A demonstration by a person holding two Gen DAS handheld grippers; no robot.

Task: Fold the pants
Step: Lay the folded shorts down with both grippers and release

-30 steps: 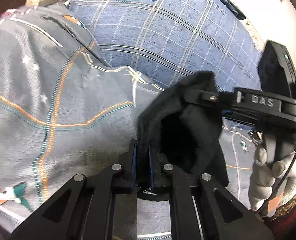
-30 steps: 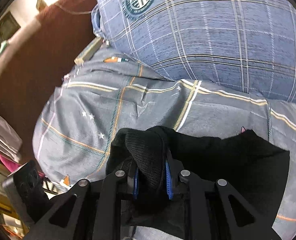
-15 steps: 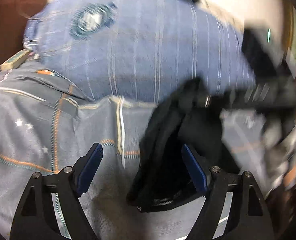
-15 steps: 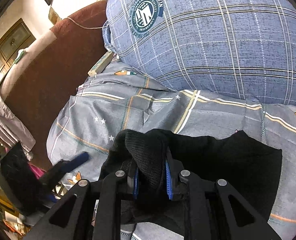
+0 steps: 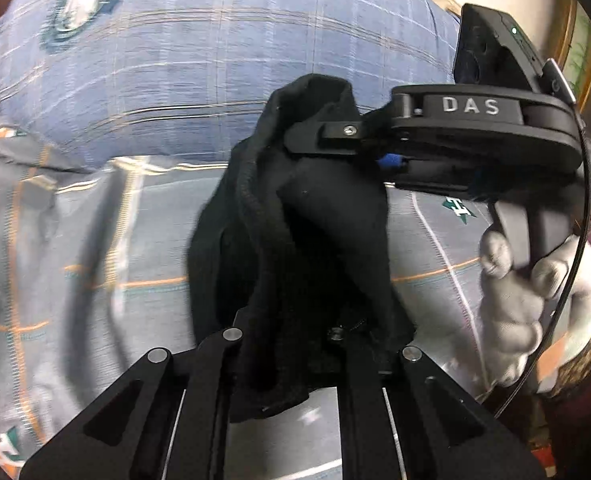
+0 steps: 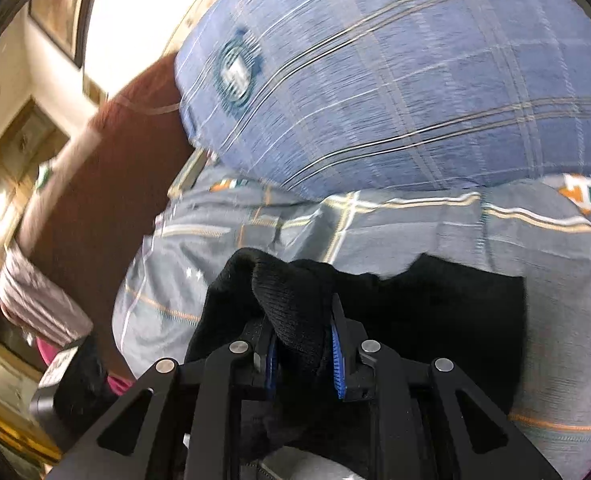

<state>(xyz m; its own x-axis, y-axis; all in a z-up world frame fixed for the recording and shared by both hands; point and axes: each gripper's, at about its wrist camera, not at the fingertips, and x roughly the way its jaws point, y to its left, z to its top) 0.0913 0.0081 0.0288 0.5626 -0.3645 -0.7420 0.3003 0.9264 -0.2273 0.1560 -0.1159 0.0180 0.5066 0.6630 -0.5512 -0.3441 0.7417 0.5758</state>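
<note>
The black pants [image 5: 295, 248] hang bunched between both grippers above the grey patterned bedsheet [image 5: 75, 240]. In the left wrist view my left gripper [image 5: 291, 344] is closed on a fold of the pants; its fingertips are hidden by the cloth. The right gripper [image 5: 379, 160] comes in from the right, held by a gloved hand [image 5: 535, 292], and pinches the upper edge of the pants. In the right wrist view my right gripper [image 6: 301, 344] is shut on a thick fold of the pants [image 6: 435, 320], which spread flat to the right on the sheet [image 6: 555, 380].
A large blue plaid pillow [image 5: 223, 60] lies at the back of the bed, also in the right wrist view [image 6: 415, 80]. A brown headboard or chair back [image 6: 107, 184] stands to the left, with wooden furniture beyond.
My left gripper was shut on the pants, opened wide half a second ago, and has closed on the cloth again nearer the right gripper. The right gripper kept its hold and lifted slightly.
</note>
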